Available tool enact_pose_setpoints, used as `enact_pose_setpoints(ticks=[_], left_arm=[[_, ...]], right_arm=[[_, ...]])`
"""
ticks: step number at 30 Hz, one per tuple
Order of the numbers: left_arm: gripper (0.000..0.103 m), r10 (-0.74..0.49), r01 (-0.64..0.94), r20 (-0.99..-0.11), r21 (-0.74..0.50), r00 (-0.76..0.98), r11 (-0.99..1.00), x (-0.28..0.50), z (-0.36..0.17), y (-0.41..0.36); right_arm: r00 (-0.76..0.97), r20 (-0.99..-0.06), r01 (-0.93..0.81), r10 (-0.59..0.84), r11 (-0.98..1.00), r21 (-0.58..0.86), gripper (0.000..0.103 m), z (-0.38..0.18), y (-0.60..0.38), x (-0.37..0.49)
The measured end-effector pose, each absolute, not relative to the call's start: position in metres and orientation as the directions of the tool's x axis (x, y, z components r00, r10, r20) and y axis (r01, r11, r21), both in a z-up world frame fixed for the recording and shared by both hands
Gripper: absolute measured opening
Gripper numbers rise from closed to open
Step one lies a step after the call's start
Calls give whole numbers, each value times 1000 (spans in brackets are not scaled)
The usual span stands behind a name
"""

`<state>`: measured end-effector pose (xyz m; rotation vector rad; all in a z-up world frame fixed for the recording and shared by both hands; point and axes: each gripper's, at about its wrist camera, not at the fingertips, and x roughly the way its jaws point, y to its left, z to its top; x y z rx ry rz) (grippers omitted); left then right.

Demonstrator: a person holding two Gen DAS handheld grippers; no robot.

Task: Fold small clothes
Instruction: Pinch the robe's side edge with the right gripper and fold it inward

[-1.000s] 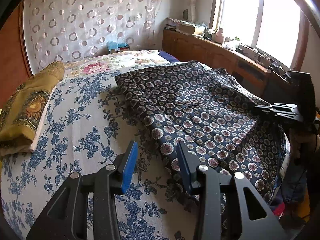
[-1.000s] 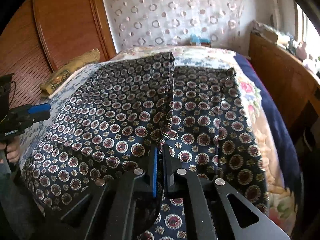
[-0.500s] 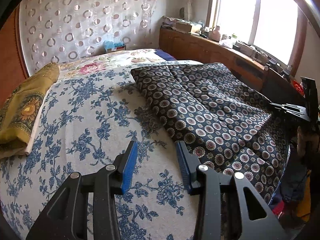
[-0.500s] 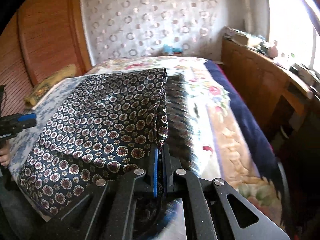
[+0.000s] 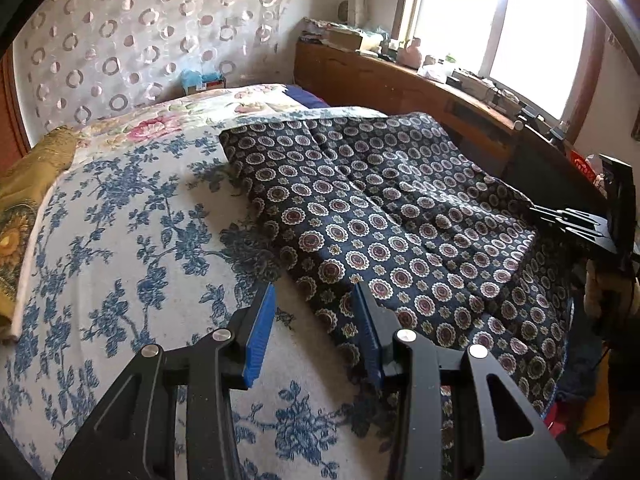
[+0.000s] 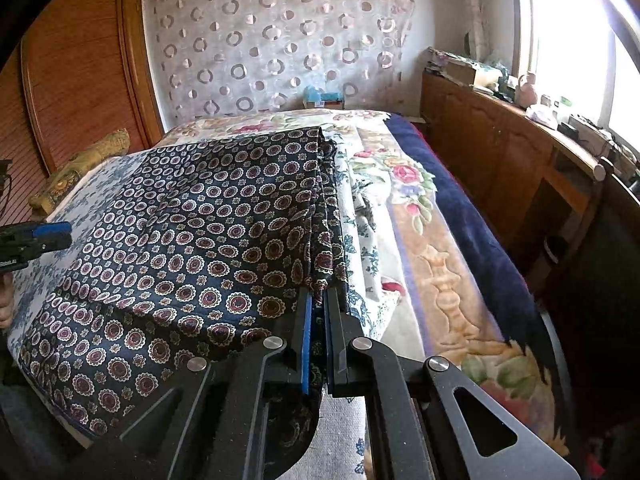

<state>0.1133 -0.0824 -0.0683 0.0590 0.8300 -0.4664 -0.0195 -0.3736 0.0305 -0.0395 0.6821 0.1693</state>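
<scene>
The navy garment printed with small medallions looks thin, light and limp — it will sag and slide unless taken by a hem or corner, best through all layers at once. It lies doubled over on the blue-flowered bedsheet, its near part draping over the bed's edge. The right gripper is pressed together, pinching the stacked edges at the cloth's right side. The left gripper stands spread and empty above the sheet, just beside the garment's left edge — probably the next place to take hold.
</scene>
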Motion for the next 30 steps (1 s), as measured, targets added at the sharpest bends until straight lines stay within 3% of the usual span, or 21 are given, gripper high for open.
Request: enact_pose_setpoints(ticks=[5, 8, 20, 22, 24, 30], left_arm=[[32, -379, 429, -743, -137, 551, 893, 123, -74, -88], [30, -379, 432, -754, -140, 537, 891, 128, -77, -91], [30, -394, 430, -759, -166, 519, 887, 135, -79, -97], [26, -400, 430, -755, -175, 519, 886, 135, -79, -96], [16, -410, 423, -751, -191, 517, 886, 137, -79, -93], [4, -439, 419, -742, -233, 507, 878, 141, -78, -89]], right_arm=[[762, -639, -130, 101, 991, 2, 35, 22, -372, -9], [759, -643, -125, 105, 992, 15, 43, 22, -371, -8], [733, -665, -148, 142, 988, 47, 46, 18, -373, -4], [733, -664, -152, 149, 987, 53, 46, 18, -373, -4], [731, -663, -158, 160, 985, 64, 46, 18, -375, -3], [729, -659, -167, 185, 982, 92, 46, 15, -379, -2]])
